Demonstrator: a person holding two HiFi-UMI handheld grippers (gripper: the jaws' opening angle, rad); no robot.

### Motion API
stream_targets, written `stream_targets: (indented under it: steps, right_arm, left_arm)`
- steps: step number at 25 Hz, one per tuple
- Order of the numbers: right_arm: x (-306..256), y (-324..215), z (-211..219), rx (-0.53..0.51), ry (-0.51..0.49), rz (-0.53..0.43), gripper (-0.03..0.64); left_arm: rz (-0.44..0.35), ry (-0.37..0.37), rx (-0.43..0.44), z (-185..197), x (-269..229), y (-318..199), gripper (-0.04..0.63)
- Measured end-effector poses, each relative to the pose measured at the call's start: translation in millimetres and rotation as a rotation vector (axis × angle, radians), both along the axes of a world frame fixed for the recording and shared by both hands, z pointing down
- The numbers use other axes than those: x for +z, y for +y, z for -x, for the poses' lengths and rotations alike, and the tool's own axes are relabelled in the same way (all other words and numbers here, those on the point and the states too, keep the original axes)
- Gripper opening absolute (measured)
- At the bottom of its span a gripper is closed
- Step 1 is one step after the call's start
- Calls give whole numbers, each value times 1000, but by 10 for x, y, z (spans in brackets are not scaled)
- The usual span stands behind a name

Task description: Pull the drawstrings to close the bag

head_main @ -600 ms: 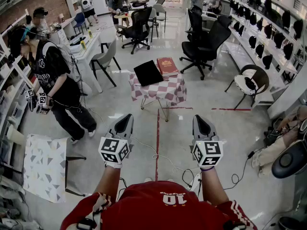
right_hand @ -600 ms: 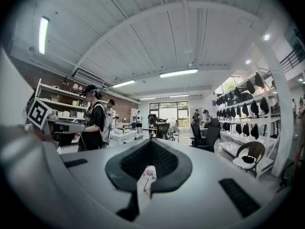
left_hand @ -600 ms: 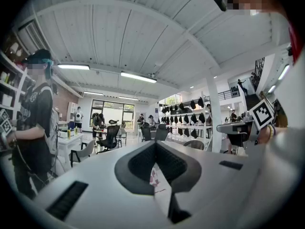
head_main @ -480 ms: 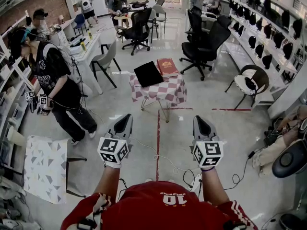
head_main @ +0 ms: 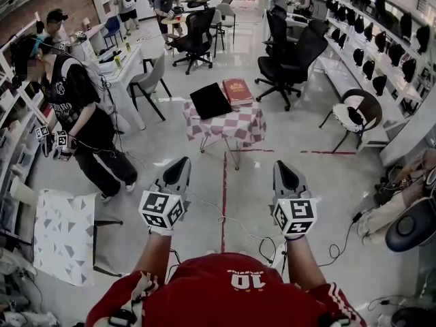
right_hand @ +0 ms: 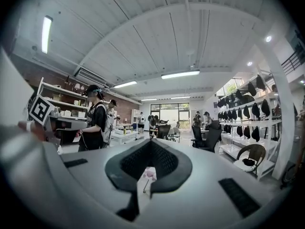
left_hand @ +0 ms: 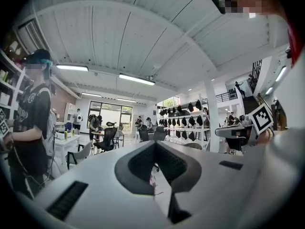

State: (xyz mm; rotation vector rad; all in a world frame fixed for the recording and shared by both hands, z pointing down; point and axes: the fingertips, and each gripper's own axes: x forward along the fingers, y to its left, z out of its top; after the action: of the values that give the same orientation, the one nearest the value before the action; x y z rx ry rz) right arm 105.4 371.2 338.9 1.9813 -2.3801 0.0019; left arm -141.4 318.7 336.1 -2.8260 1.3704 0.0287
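Note:
A flat black bag [head_main: 210, 102] lies beside a red book [head_main: 237, 91] on a small table with a red-and-white checked cloth [head_main: 235, 131], some way ahead of me across the floor. No drawstrings can be made out at this distance. My left gripper [head_main: 180, 163] and right gripper [head_main: 283, 165] are held level side by side above the floor, well short of the table. Both are shut and hold nothing. In the left gripper view the gripper [left_hand: 155, 143] has its pads meeting; the right gripper view shows the same for the other gripper [right_hand: 150, 142].
A person in black [head_main: 82, 121] stands at the left holding grippers. A patterned side table [head_main: 65, 234] is at the lower left. Office chairs [head_main: 293, 60] stand behind the checked table, a round chair [head_main: 354, 118] at the right. Cables [head_main: 238, 231] and a red line [head_main: 223, 196] cross the floor.
The head view has shifted slightly. Both grippers keep their place and stay shut.

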Motion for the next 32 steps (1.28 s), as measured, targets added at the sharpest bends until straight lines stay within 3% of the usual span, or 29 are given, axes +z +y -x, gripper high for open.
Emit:
stream_targets:
  steps: [7,17,32]
  right_arm:
    - [-75,39,-17,-27,-1,-51,17]
    - [31,-8,-105,-87,-75,-20,17]
    - [127,-16,-431,-118,-82,0,18]
  left_arm:
    - [3,-7,-10,-64,25,33,6]
    - [-4,-38,-42,-101,21,47,6]
    - [-21,-49,-41,-503,-19,83,6]
